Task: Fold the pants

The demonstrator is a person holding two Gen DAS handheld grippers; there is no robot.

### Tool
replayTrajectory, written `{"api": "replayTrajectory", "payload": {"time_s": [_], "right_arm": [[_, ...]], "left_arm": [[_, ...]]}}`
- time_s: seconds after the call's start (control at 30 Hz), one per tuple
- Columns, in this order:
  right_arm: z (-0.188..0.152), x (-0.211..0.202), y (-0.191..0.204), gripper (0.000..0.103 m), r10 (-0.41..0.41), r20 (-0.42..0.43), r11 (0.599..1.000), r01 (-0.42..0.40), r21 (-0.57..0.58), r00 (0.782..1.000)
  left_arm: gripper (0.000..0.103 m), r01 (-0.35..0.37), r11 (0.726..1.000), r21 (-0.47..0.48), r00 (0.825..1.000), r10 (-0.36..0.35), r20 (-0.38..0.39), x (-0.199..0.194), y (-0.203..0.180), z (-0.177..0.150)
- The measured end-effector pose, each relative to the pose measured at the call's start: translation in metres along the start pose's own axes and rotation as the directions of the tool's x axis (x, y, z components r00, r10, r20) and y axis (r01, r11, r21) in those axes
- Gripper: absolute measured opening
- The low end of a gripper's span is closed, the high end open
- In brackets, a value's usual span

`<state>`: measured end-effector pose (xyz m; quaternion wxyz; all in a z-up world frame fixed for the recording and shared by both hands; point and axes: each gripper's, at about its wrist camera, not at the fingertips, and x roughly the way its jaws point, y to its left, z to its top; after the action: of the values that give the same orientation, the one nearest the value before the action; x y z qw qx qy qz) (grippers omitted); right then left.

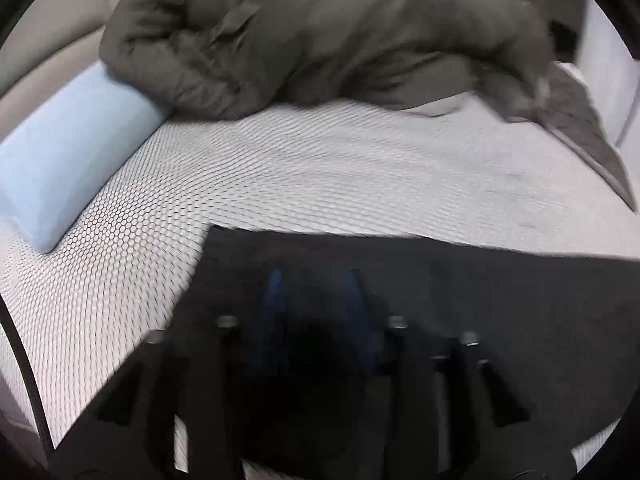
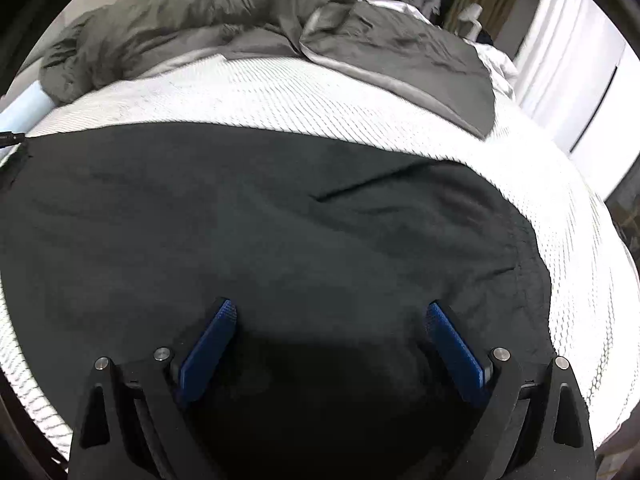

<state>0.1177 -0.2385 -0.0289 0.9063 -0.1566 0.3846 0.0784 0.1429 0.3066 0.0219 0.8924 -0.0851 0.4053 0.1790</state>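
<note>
The right gripper (image 2: 330,312) has its 2 blue pads (image 2: 208,348) wide apart over the black pants (image 2: 260,220), spread flat on the near part of the white mattress (image 2: 360,108). The left gripper (image 1: 314,280) is blurred; its jaws look nearly together above the pants' left end, though I cannot tell if they grip cloth. A grey duvet (image 1: 320,36) lies far, a pale blue pillow (image 1: 68,152) at left

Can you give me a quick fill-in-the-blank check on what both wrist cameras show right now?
1. The pants lying spread on the mattress are ____ in colour.
2. The right gripper hovers over the pants with its jaws ____.
3. The pillow at the mattress edge is light ____.
4. The bunched grey comforter lies ____ the pants, at the far side of the bed.

Missing words: black; open; blue; beyond
</note>
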Motion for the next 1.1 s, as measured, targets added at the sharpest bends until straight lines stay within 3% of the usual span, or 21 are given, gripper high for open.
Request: {"api": "replayTrajectory", "payload": {"time_s": [0.03,0.1,0.17,0.23,0.33,0.47,0.57,0.63,0.7,0.77,0.8,0.87,0.9,0.93,1.0,1.1], "right_arm": [[0.0,-0.007,0.003,0.097,0.029,0.023,1.0,-0.029,-0.001,0.999],[-0.001,-0.014,0.009,0.097,0.074,0.039,0.997,-0.074,-0.007,0.996],[-0.004,-0.017,0.019,0.097,0.095,0.042,0.995,-0.094,-0.035,0.995],[-0.008,-0.013,0.027,0.097,0.099,0.026,0.994,-0.098,-0.057,0.995],[-0.022,-0.008,0.029,0.097,0.066,-0.017,0.995,-0.067,-0.074,0.998],[-0.043,-0.02,-0.015,0.097,-0.015,-0.011,1.0,0.015,0.019,1.0],[-0.064,-0.034,-0.05,0.095,-0.047,-0.009,0.994,0.048,0.097,0.999],[-0.077,-0.037,-0.064,0.095,-0.174,-0.036,0.979,0.176,0.098,0.984],[-0.081,-0.039,-0.073,0.095,-0.152,-0.03,0.979,0.155,0.133,0.988],[-0.08,-0.039,-0.073,0.095,-0.158,-0.025,0.979,0.16,0.128,0.987],[-0.08,-0.037,-0.072,0.095,-0.173,-0.032,0.978,0.176,0.116,0.984],[-0.083,-0.031,-0.08,0.096,-0.203,-0.065,0.97,0.21,0.124,0.977],[-0.086,-0.028,-0.093,0.096,-0.188,-0.088,0.961,0.201,0.188,0.978],[-0.088,-0.027,-0.101,0.097,-0.174,-0.095,0.953,0.192,0.233,0.98],[-0.095,-0.029,-0.128,0.097,-0.134,-0.104,0.914,0.164,0.371,0.985],[-0.112,-0.046,-0.161,0.097,-0.018,-0.012,0.827,0.022,0.561,1.0]], "left_arm": [[0.053,0.04,0.999,0.007,0.999,-0.04,0.032,-0.015,-0.011,-0.007],[0.08,0.137,0.99,0.013,0.985,-0.138,0.1,-0.046,-0.047,-0.027],[0.09,0.212,0.976,0.042,0.968,-0.215,0.126,-0.065,-0.089,-0.043],[0.091,0.29,0.952,0.098,0.947,-0.3,0.112,-0.075,-0.138,-0.062],[0.091,0.378,0.904,0.201,0.92,-0.39,0.027,-0.08,-0.21,-0.092],[0.091,0.479,0.838,0.26,0.875,-0.479,-0.069,-0.069,-0.276,-0.125],[0.091,0.438,0.829,0.347,0.898,-0.424,-0.12,-0.058,-0.304,-0.146],[0.091,0.417,0.831,0.367,0.907,-0.408,-0.105,-0.051,-0.31,-0.147],[0.091,0.427,0.835,0.347,0.903,-0.417,-0.105,-0.051,-0.318,-0.146],[0.091,0.444,0.819,0.364,0.895,-0.429,-0.125,-0.047,-0.33,-0.149],[0.092,0.432,0.812,0.392,0.9,-0.416,-0.13,-0.05,-0.34,-0.153],[0.099,0.373,0.796,0.477,0.926,-0.353,-0.134,-0.046,-0.351,-0.161],[0.102,0.345,0.793,0.502,0.937,-0.322,-0.135,-0.044,-0.355,-0.165],[0.102,0.346,0.796,0.496,0.936,-0.325,-0.132,-0.044,-0.354,-0.163],[0.102,0.372,0.809,0.456,0.928,-0.341,-0.152,-0.042,-0.35,-0.16],[0.101,0.408,0.816,0.409,0.912,-0.381,-0.152,-0.047,-0.341,-0.151]]}}
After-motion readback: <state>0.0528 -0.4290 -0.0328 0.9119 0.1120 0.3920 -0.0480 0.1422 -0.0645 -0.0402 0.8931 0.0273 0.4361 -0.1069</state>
